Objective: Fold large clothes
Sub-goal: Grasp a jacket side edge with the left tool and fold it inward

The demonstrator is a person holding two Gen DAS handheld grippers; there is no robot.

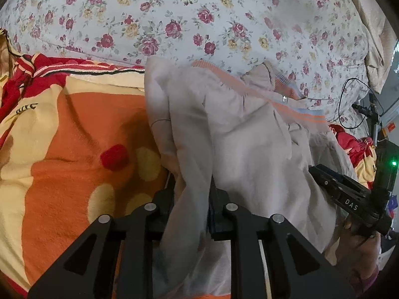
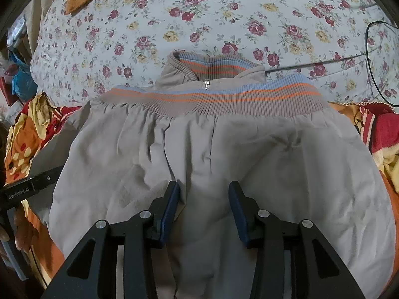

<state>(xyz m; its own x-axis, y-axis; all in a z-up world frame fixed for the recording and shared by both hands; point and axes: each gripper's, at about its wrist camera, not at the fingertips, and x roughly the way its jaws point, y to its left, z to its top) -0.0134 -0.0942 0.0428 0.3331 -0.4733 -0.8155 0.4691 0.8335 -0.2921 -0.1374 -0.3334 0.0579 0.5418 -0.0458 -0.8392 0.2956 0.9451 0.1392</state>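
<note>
Nearest to me, my left gripper was pressed together on a bunched fold of the grey jacket; the cloth was squeezed between the two dark pads and hung down loose under them. My right gripper had its jaws standing apart, with the blue pads low over the smooth back of the jacket. A flat part of the cloth lay between these pads, but I could not tell whether they touched it, and they were not pinching it.

In the left wrist view my other tool, the black one with white letters, showed at the right side, just beside the edge of the jacket, with my hand under it.

The jacket itself lay spread on an orange and yellow blanket with red spots, which showed on both sides of it. Farther from me was the ribbed hem of the jacket, grey with blue and orange stripes, lying across. Just behind it stood the striped collar, and a small silver zipper pull was between them.

Behind the jacket was a white quilt printed with red and yellow roses. A thin black cable lay on it at the right.
</note>
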